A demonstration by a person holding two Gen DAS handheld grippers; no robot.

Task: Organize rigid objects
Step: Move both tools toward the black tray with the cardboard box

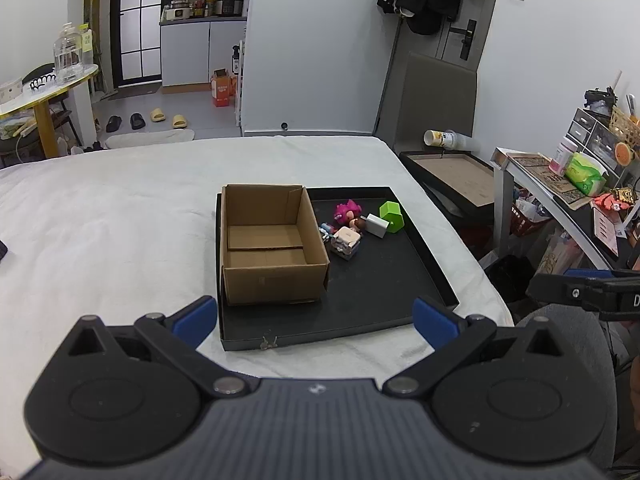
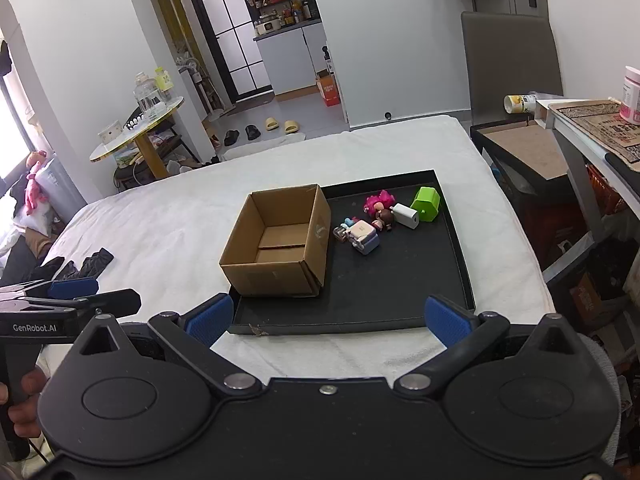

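Note:
An open, empty cardboard box (image 1: 268,240) (image 2: 280,240) stands on the left part of a black tray (image 1: 380,280) (image 2: 400,288) on the white bed. To its right lie a green block (image 1: 391,216) (image 2: 426,203), a white charger (image 1: 377,225) (image 2: 406,215), a pink-haired figure (image 1: 346,212) (image 2: 378,202), a brown-haired doll (image 2: 385,218) and a pastel cube (image 1: 346,242) (image 2: 363,236). My left gripper (image 1: 316,320) and right gripper (image 2: 328,316) are open and empty, near the tray's front edge.
The white bed (image 1: 120,220) extends left. Dark gloves (image 2: 86,266) lie on it at left. A framed board (image 1: 456,176) and a cluttered shelf (image 1: 560,184) stand to the right. A round table (image 2: 136,132) stands at far left.

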